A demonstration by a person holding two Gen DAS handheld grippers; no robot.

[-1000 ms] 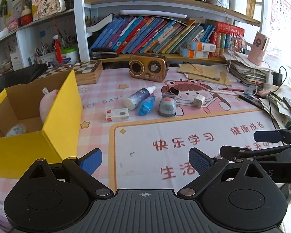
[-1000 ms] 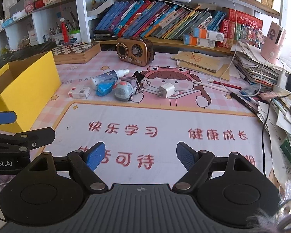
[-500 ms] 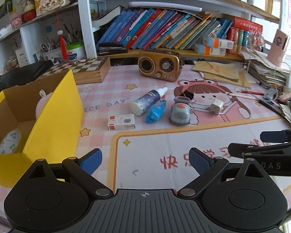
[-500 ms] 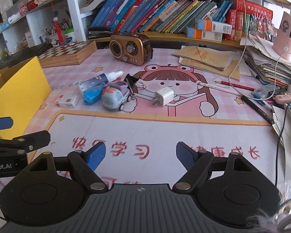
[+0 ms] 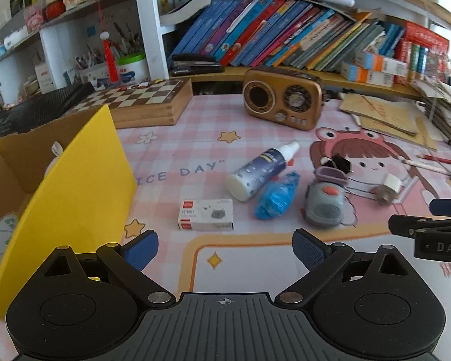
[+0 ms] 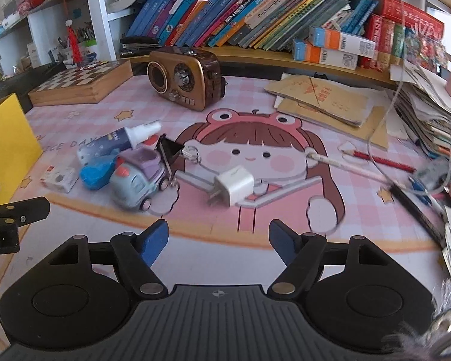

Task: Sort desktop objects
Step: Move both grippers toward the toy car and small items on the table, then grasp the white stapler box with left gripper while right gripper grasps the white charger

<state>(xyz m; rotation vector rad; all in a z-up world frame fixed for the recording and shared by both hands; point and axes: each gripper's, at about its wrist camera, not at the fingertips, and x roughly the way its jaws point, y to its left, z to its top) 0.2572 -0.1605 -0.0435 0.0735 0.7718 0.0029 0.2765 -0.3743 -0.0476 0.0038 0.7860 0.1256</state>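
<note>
On the pink desk mat lie a small white box [image 5: 206, 218], a spray bottle [image 5: 260, 170], a blue packet [image 5: 276, 196], a grey toy car [image 5: 324, 205], a black binder clip [image 6: 169, 151] and a white charger plug [image 6: 234, 186]. My left gripper [image 5: 225, 249] is open and empty, just short of the white box. My right gripper [image 6: 219, 242] is open and empty, just short of the charger plug. A yellow cardboard box [image 5: 75, 186] stands at the left with a round clock [image 5: 0, 240] inside.
A brown retro radio [image 5: 282, 100] and a chessboard case [image 5: 138, 102] stand at the back. Bookshelves [image 6: 255, 6] rise behind. Paper stacks, pencils and cables [image 6: 421, 138] crowd the right edge.
Both grippers have moved forward toward the group of objects, which now look larger and closer. Both stay open and empty.
</note>
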